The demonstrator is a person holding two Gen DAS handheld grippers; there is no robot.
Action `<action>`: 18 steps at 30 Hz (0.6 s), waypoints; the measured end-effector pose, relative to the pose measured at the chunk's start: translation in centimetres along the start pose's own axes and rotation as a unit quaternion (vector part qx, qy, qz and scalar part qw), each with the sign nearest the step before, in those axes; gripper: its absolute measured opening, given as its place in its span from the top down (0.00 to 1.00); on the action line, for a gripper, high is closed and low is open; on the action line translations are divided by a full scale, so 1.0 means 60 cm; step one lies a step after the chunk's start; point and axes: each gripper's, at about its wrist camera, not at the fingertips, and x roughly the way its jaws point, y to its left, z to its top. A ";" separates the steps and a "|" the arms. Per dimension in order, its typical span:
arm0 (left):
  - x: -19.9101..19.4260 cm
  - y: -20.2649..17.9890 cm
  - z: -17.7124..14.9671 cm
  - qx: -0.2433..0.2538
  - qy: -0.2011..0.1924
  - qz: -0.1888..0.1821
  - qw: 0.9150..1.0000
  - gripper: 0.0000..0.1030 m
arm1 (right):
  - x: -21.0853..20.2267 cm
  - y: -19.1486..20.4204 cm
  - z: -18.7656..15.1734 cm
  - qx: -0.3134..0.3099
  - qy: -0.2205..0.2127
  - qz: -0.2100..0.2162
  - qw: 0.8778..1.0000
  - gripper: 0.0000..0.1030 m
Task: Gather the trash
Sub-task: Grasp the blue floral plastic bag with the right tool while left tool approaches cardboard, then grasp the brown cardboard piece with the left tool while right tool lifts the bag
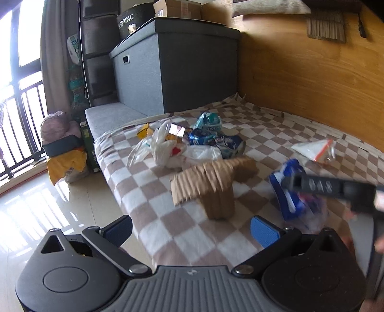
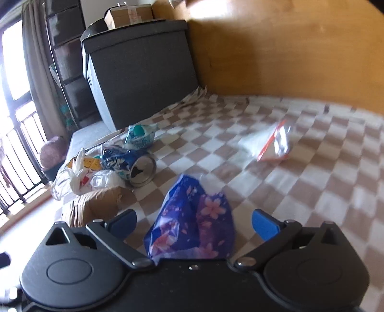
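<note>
Brown-and-white checked blanket (image 1: 168,196), soft and woolly in look, covers the bed where the trash lies scattered. Nearest the left gripper (image 1: 191,229) sits a piece of ribbed corrugated cardboard (image 1: 211,187), bent into a rough T shape and smeared by motion blur. That gripper's blue-padded fingers stand wide apart with nothing between them.

Behind the cardboard is a heap: thin, crinkled white plastic bags (image 1: 165,148), a dented blue-and-white drink can (image 2: 134,165) lying on its side with its metal top facing the right wrist view, a teal-printed wrapper (image 2: 140,135), and a yellow scrap (image 1: 144,130). A clear zip bag with a red strip (image 2: 273,144) lies well apart from the heap, toward the wooden wall (image 1: 312,79); its contents are too blurred to tell.

A glossy blue plastic bag printed with pink blossoms (image 2: 192,220) lies crumpled between the open fingers of the right gripper (image 2: 194,222); its lower edge is hidden behind the gripper body, and no pad can be seen touching it. In the left view the same bag is partly covered by the right gripper's black arm.

A grey fabric storage box (image 1: 168,67) stands at the head of the bed, with a cardboard carton (image 1: 177,9) on top, cut off by the frame.
</note>
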 end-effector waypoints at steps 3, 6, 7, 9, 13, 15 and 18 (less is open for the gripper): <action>0.030 -0.004 0.015 -0.009 0.010 -0.003 1.000 0.00 | 0.008 -0.013 -0.007 0.019 0.009 0.018 1.000 0.08; 0.055 -0.007 0.021 -0.046 0.027 -0.011 0.999 0.00 | 0.016 -0.022 -0.012 0.030 0.021 0.040 0.999 0.22; 0.062 -0.010 0.022 -0.055 0.032 -0.012 0.998 0.00 | 0.017 -0.021 -0.013 0.028 0.023 0.042 0.998 0.27; 0.075 -0.016 0.021 -0.073 0.037 -0.013 0.997 0.00 | 0.015 -0.018 -0.015 0.018 0.021 0.047 0.999 0.37; 0.094 -0.021 0.016 -0.128 0.035 -0.026 0.991 0.00 | 0.014 -0.024 -0.014 0.025 0.024 0.066 0.997 0.54; 0.106 -0.023 0.014 -0.156 0.040 -0.034 0.986 0.02 | 0.010 -0.032 -0.012 0.032 0.022 0.071 0.997 0.59; 0.118 -0.030 0.012 -0.174 0.039 -0.026 0.984 0.17 | 0.006 -0.042 -0.007 0.040 0.015 0.067 0.997 0.68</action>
